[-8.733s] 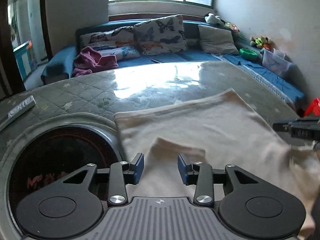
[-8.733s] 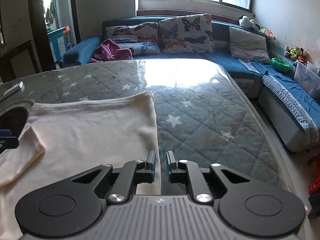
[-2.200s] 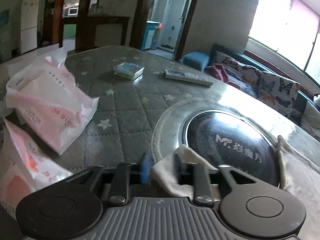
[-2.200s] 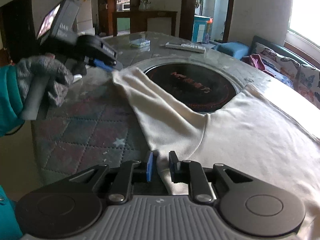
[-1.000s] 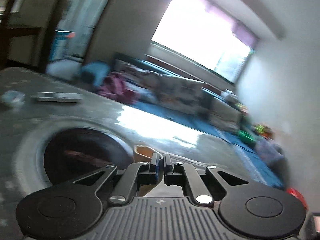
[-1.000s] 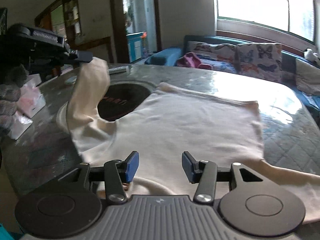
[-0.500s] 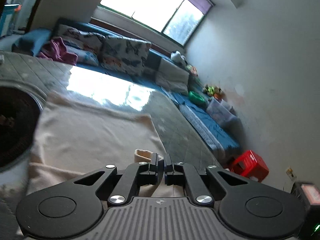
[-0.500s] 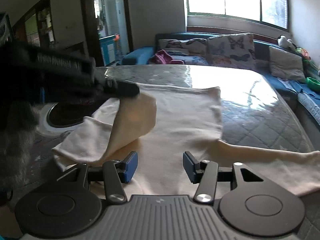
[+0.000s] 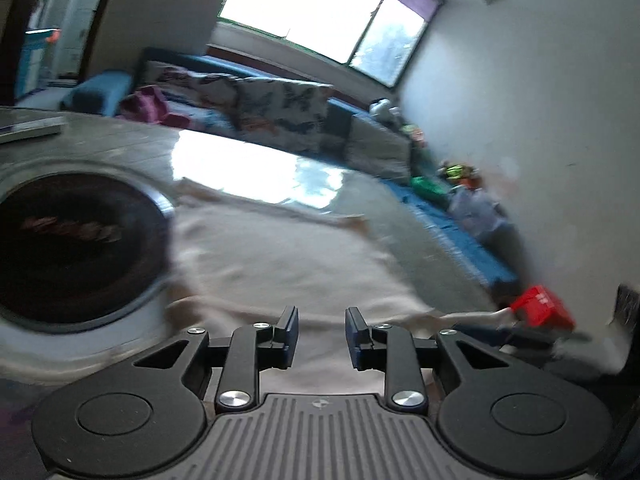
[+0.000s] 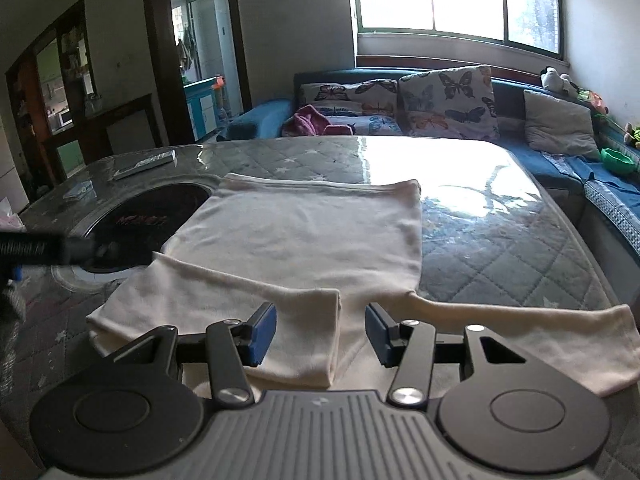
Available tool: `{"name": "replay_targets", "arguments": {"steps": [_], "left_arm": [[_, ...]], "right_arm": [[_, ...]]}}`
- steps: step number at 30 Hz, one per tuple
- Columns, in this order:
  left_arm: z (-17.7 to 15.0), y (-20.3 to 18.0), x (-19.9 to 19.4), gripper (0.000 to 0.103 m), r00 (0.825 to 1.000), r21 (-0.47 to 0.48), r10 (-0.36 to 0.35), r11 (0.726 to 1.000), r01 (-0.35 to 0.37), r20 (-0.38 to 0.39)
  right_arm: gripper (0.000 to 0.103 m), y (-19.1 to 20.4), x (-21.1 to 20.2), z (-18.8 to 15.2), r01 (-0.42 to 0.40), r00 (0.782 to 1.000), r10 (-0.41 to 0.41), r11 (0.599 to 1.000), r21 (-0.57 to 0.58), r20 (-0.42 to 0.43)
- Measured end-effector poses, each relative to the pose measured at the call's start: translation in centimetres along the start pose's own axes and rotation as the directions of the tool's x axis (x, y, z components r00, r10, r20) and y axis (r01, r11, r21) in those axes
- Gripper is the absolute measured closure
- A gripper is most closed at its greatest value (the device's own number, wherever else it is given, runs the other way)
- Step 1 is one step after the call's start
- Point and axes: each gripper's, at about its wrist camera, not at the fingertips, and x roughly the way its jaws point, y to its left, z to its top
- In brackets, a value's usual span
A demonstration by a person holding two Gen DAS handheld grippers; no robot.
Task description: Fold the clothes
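A cream long-sleeved top lies flat on the quilted table. Its left sleeve is folded across the body near me; its right sleeve stretches out to the right. My right gripper is open and empty just above the folded sleeve's end. My left gripper is open and empty over the top in the blurred left wrist view. It also shows at the left edge of the right wrist view, over the black disc.
A round black hotplate is set into the table left of the top. A remote lies at the far left. A blue sofa with cushions stands behind. A red stool is on the floor at the right.
My left gripper carried the left sleeve across the body, let it go and opened. It has drawn back to the left. My right gripper stays open.
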Motion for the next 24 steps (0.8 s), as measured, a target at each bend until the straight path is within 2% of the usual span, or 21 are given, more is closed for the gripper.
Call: {"name": "replay_targets", "arguments": {"steps": [3,7,12,15,18,24], "left_arm": [[-0.7,2.0,-0.4,0.076,0.998,-0.012,0.062,0.998,-0.062,-0.028],[-1.3,3.6,-0.6,0.078,0.993,-0.025,0.107,0.994,-0.108,-0.052],[-0.3,3.1,-0.3,0.079,0.996,-0.007,0.088,0.996,-0.088,-0.025],[0.0,3.1,1.1,0.079,0.994,0.005,0.099,0.995,-0.099,-0.041],[0.0,3.6,2.6,0.082,0.989,0.005,0.125,0.992,-0.125,-0.075],[-0.2,3.7,2.7,0.088,0.987,0.038,0.145,0.989,-0.143,-0.072]], "right_arm": [[0.057,0.1,0.9,0.3,0.0,1.0,0.0,1.0,-0.01,-0.01],[0.063,0.3,2.2,0.5,-0.001,1.0,0.001,1.0,-0.015,-0.025],[0.065,0.3,3.7,0.4,0.01,0.998,-0.01,1.0,-0.01,-0.055],[0.065,0.2,4.2,0.3,0.018,0.998,-0.019,1.0,-0.016,-0.063],[0.065,0.2,3.6,0.4,0.022,0.999,-0.023,1.0,-0.021,-0.049],[0.065,0.8,2.0,0.4,0.001,1.0,-0.002,0.999,-0.044,-0.024]]}}
